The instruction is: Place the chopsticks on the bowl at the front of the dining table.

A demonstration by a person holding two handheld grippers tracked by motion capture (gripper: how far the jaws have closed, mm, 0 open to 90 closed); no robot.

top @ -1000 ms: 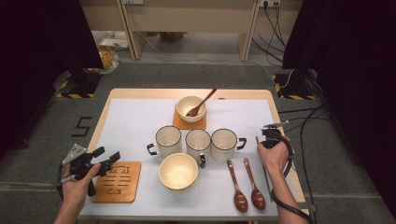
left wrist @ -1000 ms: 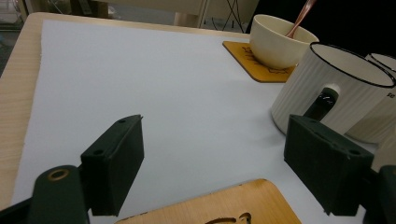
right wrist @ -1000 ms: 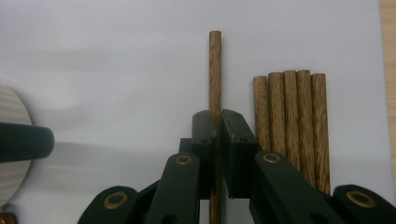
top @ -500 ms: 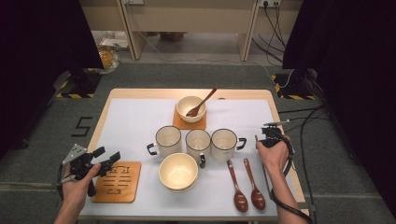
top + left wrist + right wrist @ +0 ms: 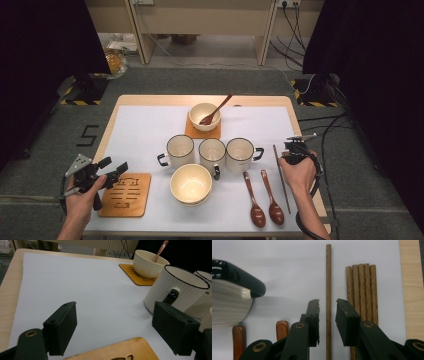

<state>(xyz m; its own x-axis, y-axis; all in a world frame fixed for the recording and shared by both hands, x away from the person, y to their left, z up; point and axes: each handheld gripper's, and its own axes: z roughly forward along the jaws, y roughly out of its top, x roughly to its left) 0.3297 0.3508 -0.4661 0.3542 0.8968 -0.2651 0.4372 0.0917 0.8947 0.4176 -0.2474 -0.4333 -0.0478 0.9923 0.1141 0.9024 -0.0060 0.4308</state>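
A brown wood-grained chopstick (image 5: 328, 277) lay between black jaws; four matching sticks (image 5: 361, 290) sat just right of them. Left of the jaws were reddish-brown spoon handles (image 5: 282, 330) and a ribbed cream mug (image 5: 229, 302) with a black handle.

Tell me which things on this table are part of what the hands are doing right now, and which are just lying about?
In use:
- right tool, open, astride a single wooden stick lying flat on the table
- bundle of four sticks just beside it

Lying about:
- three mugs
- empty bowl
- bowl with a spoon
- two spoons
- empty coaster
- left tool, open and idle
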